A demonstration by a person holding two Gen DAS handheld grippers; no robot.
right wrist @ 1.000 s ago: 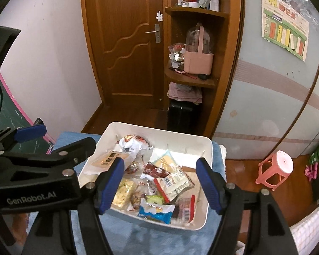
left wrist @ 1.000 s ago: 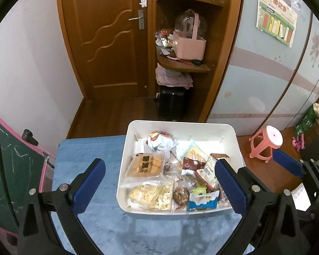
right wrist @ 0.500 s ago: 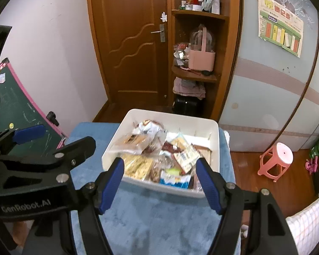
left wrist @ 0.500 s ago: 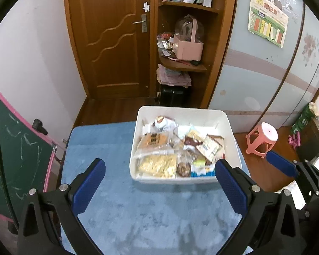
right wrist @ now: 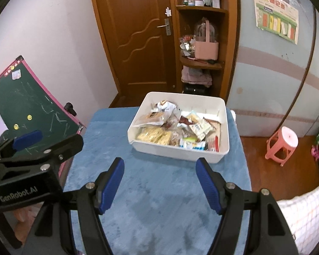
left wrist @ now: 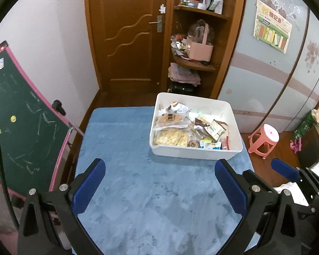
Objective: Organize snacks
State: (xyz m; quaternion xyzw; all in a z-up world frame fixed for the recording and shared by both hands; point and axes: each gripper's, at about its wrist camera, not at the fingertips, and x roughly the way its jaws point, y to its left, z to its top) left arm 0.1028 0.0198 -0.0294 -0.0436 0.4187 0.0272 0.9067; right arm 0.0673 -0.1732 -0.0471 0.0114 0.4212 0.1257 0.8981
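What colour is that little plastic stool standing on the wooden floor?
The small plastic stool is pink, with a round seat; the right wrist view shows it best.

a: the print on the snack packets (left wrist: 210, 127) in the white bin (left wrist: 193, 156) is too small to read, and the lower ones lie buried.
b: the poster (right wrist: 276, 24) at upper right is unreadable too. the chalkboard (left wrist: 17, 127) runs off the left edge, and the left gripper (right wrist: 26, 138) is cut off there in the right wrist view.
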